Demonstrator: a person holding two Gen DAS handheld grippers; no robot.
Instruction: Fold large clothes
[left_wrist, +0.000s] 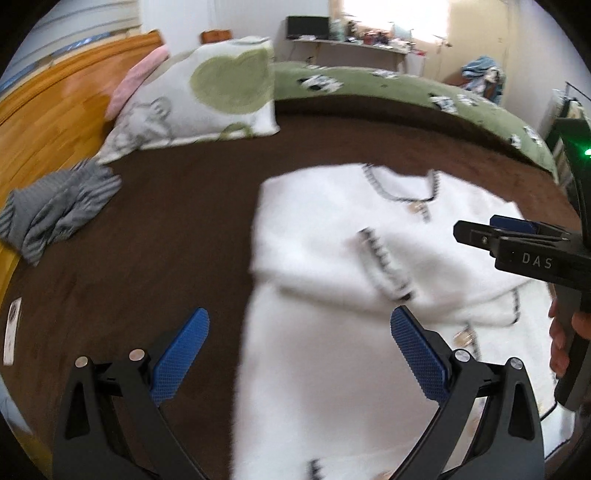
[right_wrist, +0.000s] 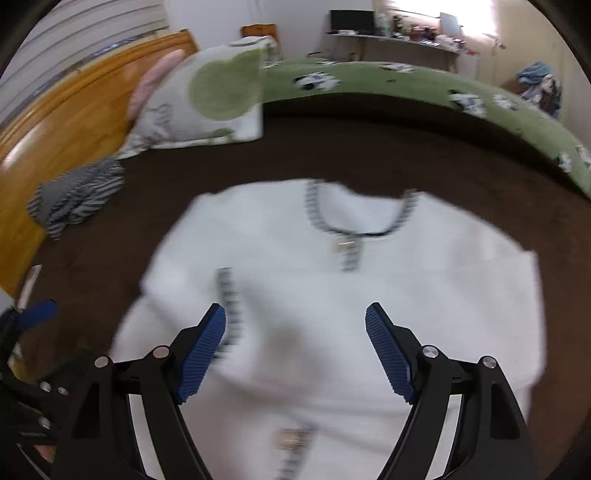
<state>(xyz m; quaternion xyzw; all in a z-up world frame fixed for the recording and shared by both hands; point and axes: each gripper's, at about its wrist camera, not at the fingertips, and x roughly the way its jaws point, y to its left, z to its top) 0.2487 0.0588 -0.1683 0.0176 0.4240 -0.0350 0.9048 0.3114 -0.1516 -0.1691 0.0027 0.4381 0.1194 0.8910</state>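
brown bedspread (left_wrist: 155, 229) fills both my views. nearest me, my left gripper (left_wrist: 299, 349) hangs with its blue pads spread wide and nothing between them, over the left edge of the white sweater (left_wrist: 369, 236). my right gripper (right_wrist: 295, 347) is just as wide apart and empty, above the sweater's middle. the sweater lies flat with a sleeve folded across its chest. left of it, well apart, sits a crumpled grey striped garment (left_wrist: 55, 214). farther off, a green-and-white pillow (left_wrist: 207, 92) leans by the wooden headboard (left_wrist: 55, 96), with a green blanket (left_wrist: 406, 88) along the far edge.
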